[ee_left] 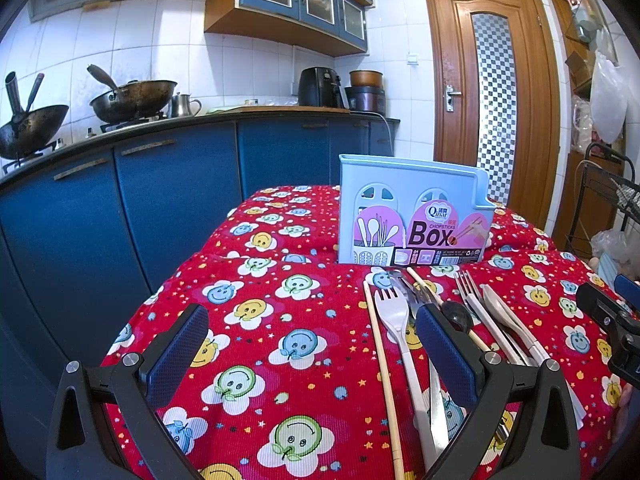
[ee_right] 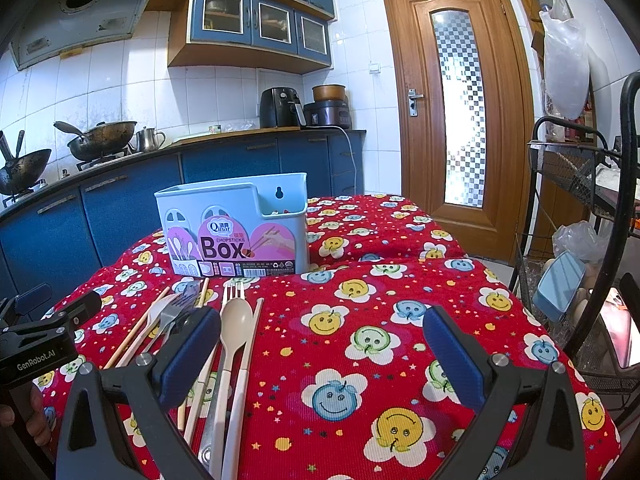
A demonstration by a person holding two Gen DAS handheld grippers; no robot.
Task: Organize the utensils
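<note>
A light blue chopsticks box (ee_left: 412, 210) (ee_right: 234, 226) stands upright on the red smiley-flower tablecloth (ee_left: 288, 320) (ee_right: 360, 320). In front of it lie loose utensils: a white plastic fork (ee_left: 394, 312), a wooden chopstick (ee_left: 380, 360), a black spoon (ee_left: 456, 314), a metal fork (ee_left: 466, 282) and a beige spoon (ee_right: 236, 326). My left gripper (ee_left: 312, 354) is open just left of the pile, its right finger over the utensils. My right gripper (ee_right: 320, 356) is open to the right of the pile, its left finger above the handles. Both hold nothing.
Blue kitchen cabinets (ee_left: 172, 188) with woks (ee_left: 132, 98) on the stove run along the left and back. A wooden door (ee_right: 456, 112) stands behind the table. A black wire rack (ee_right: 576, 184) with bags is close on the right. The other gripper's body (ee_right: 36, 344) sits at the left.
</note>
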